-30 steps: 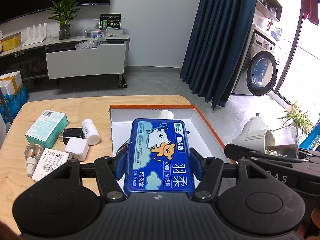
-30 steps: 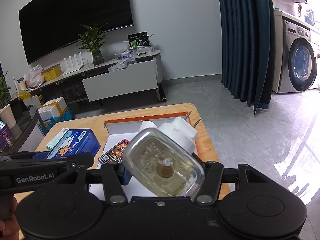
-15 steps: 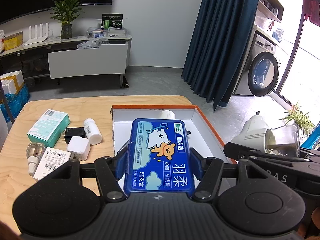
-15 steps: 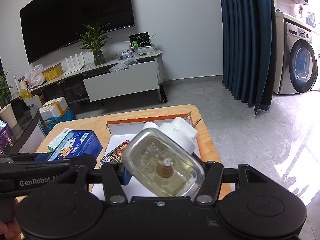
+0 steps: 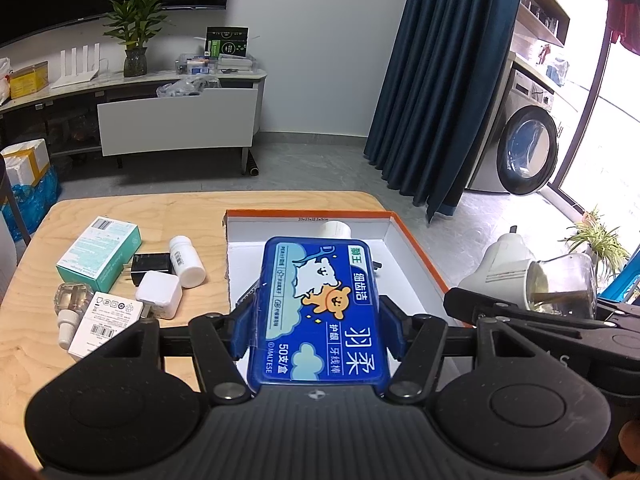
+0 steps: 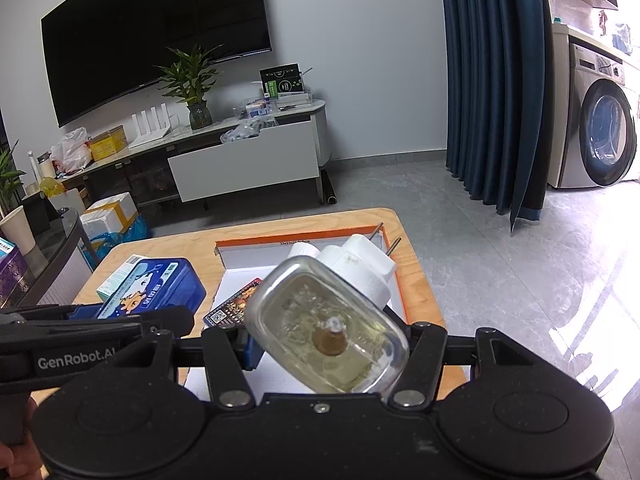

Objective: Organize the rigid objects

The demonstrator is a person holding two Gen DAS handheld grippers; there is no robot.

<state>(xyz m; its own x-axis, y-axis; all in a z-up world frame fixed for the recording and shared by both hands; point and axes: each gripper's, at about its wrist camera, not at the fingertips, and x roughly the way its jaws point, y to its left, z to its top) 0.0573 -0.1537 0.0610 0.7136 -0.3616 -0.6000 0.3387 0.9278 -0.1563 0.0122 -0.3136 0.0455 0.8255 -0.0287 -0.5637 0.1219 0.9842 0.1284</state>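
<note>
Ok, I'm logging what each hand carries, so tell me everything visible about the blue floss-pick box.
The blue floss-pick box is a flat, rounded-corner plastic case with a glossy lid printed with a white dog, an orange bear, clouds and Chinese text. The left tool clamps its long sides and holds it lid up, tilted, above the near end of the orange-rimmed white tray. Nothing else touches it.

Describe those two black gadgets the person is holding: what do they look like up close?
Both grippers, left gripper and right gripper, are matte black plastic: a wide body with two round raised discs, silver pivot screws and angular linkage arms carrying blue finger pads. One handle reads "GenRobot.AI" in white. No cables or sleeves show.
</note>
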